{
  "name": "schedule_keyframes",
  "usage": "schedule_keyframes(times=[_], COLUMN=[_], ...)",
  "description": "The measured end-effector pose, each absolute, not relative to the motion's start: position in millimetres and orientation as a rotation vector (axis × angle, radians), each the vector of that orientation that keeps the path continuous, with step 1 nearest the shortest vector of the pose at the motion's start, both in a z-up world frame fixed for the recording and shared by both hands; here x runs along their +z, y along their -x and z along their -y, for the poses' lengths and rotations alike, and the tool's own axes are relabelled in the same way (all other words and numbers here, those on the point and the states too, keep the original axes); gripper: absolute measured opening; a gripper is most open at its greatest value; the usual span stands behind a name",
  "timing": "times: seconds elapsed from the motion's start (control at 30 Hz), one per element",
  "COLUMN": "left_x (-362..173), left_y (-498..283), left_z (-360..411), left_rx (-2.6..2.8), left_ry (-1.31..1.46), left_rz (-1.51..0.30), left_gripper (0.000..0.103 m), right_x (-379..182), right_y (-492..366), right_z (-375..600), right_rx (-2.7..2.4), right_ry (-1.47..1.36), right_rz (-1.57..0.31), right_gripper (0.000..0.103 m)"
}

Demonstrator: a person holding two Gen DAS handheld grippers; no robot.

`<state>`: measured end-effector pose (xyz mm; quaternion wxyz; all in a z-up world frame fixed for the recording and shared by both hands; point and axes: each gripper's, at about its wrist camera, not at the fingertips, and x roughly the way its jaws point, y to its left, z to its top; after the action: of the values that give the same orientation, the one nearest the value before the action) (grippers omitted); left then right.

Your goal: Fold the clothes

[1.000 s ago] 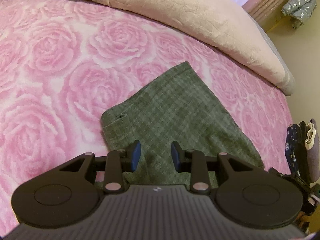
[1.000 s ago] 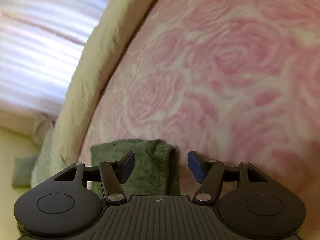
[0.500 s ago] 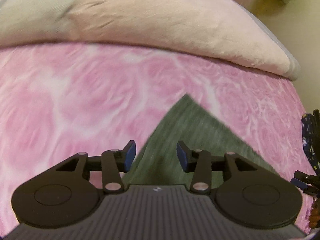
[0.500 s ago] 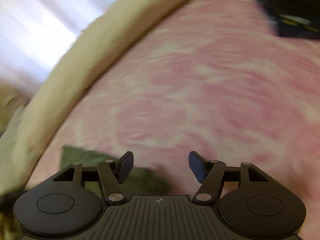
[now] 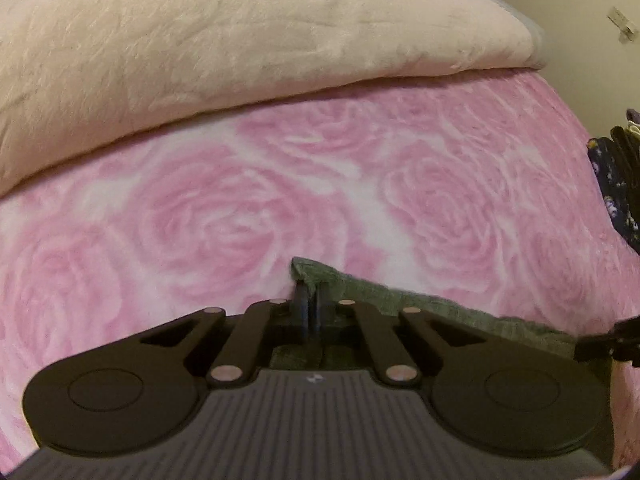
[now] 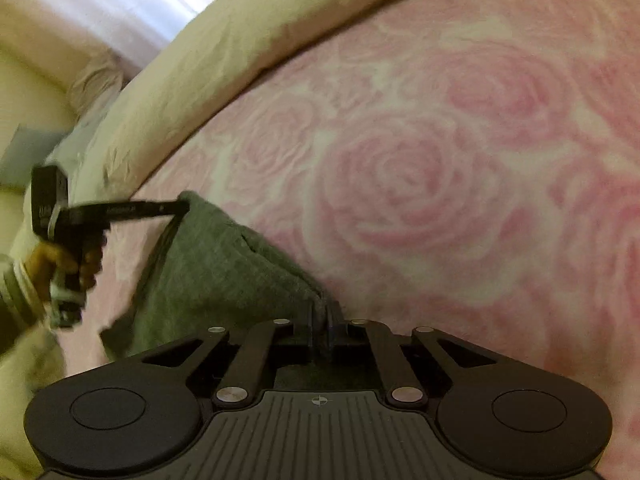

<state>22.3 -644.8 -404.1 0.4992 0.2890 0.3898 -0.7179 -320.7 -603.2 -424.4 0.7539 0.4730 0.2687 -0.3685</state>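
A folded green checked garment (image 5: pixel 420 304) lies on the pink rose-patterned bed cover (image 5: pixel 240 216). My left gripper (image 5: pixel 310 298) is shut on one corner of it. In the right wrist view the garment (image 6: pixel 216 264) stretches from the left gripper (image 6: pixel 182 206), seen at the left with the hand holding it, down to my right gripper (image 6: pixel 320 316), which is shut on the other corner. The garment's edge is taut between the two grippers and lifted a little off the bed cover (image 6: pixel 440 184).
A cream quilt (image 5: pixel 240 32) lies bunched along the far side of the bed and shows in the right wrist view (image 6: pixel 240 40). Dark patterned clothes (image 5: pixel 616 188) hang at the right edge. The right gripper's tip (image 5: pixel 600 344) shows at the right.
Both grippers were open above the garment; each has come down and shut on a corner of it. The views have swung lower and closer to the bed.
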Motion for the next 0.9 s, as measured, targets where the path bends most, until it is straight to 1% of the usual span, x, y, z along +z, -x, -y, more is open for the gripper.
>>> schedule_keyframes(times=[0.17, 0.23, 0.27, 0.3, 0.33, 0.37, 0.4, 0.43, 0.5, 0.53, 0.57, 0.6, 0.63, 0.73, 0.8, 0.87, 0.9], left_x=[-397.6, -401.2, -398.3, -395.3, -392.3, -389.4, -386.4, -383.4, -377.5, -374.4, -368.8, -363.3, -358.6, -358.5, -365.3, -368.9, -370.5], left_y=[-13.2, -4.5, -14.0, -23.5, -33.0, -42.5, -52.0, -61.5, -80.5, -89.7, -93.7, -97.5, -95.2, -71.7, -61.2, -73.8, -88.2], left_z=[649.5, 647.8, 639.6, 631.5, 623.3, 615.1, 606.9, 598.7, 582.3, 573.7, 554.7, 535.8, 519.3, 476.1, 456.1, 443.5, 436.0], left_rx=[-1.802, -1.779, -1.752, -1.725, -1.697, -1.669, -1.641, -1.612, -1.555, -1.527, -1.540, -1.554, -1.581, -1.702, -1.664, -1.536, -1.453], left_ry=[-0.667, -0.738, -0.711, -0.684, -0.656, -0.629, -0.602, -0.575, -0.521, -0.494, -0.486, -0.479, -0.492, -0.589, -0.660, -0.581, -0.480], left_rz=[-0.856, -0.806, -0.831, -0.856, -0.880, -0.904, -0.927, -0.950, -0.995, -1.016, -1.030, -1.044, -1.042, -1.050, -1.019, -1.060, -1.127], left_gripper=[0.001, 0.009, 0.014, 0.025, 0.030, 0.032, 0.032, 0.031, 0.025, 0.019, 0.006, 0.004, 0.004, 0.004, 0.006, 0.007, 0.014], right_x=[-418.1, -424.3, -423.9, -423.5, -420.4, -416.6, -412.2, -407.8, -400.6, -396.2, -391.7, -385.5, -379.9, -374.6, -376.3, -381.0, -383.3], right_y=[341.0, 341.7, 342.2, 342.8, 344.0, 346.3, 348.8, 351.8, 361.4, 365.6, 369.6, 369.4, 366.5, 349.1, 337.3, 333.7, 337.1], right_z=[600.9, 599.8, 598.9, 598.0, 596.9, 594.8, 591.4, 587.3, 579.3, 571.7, 564.0, 553.6, 541.6, 511.7, 491.4, 476.2, 470.9], right_rx=[-0.984, -1.020, -1.031, -1.042, -1.045, -1.070, -1.113, -1.160, -1.194, -1.178, -1.161, -1.140, -1.110, -0.998, -0.966, -0.977, -0.995], right_ry=[-1.019, -1.056, -1.071, -1.085, -1.094, -1.096, -1.085, -1.071, -1.091, -1.105, -1.119, -1.102, -1.081, -1.063, -1.043, -1.064, -1.100], right_rz=[-0.484, -0.478, -0.467, -0.456, -0.445, -0.433, -0.423, -0.415, -0.415, -0.403, -0.391, -0.386, -0.401, -0.476, -0.539, -0.572, -0.564], right_gripper=[0.004, 0.005, 0.006, 0.014, 0.035, 0.046, 0.066, 0.069, 0.068, 0.068, 0.068, 0.056, 0.041, 0.040, 0.040, 0.040, 0.040])
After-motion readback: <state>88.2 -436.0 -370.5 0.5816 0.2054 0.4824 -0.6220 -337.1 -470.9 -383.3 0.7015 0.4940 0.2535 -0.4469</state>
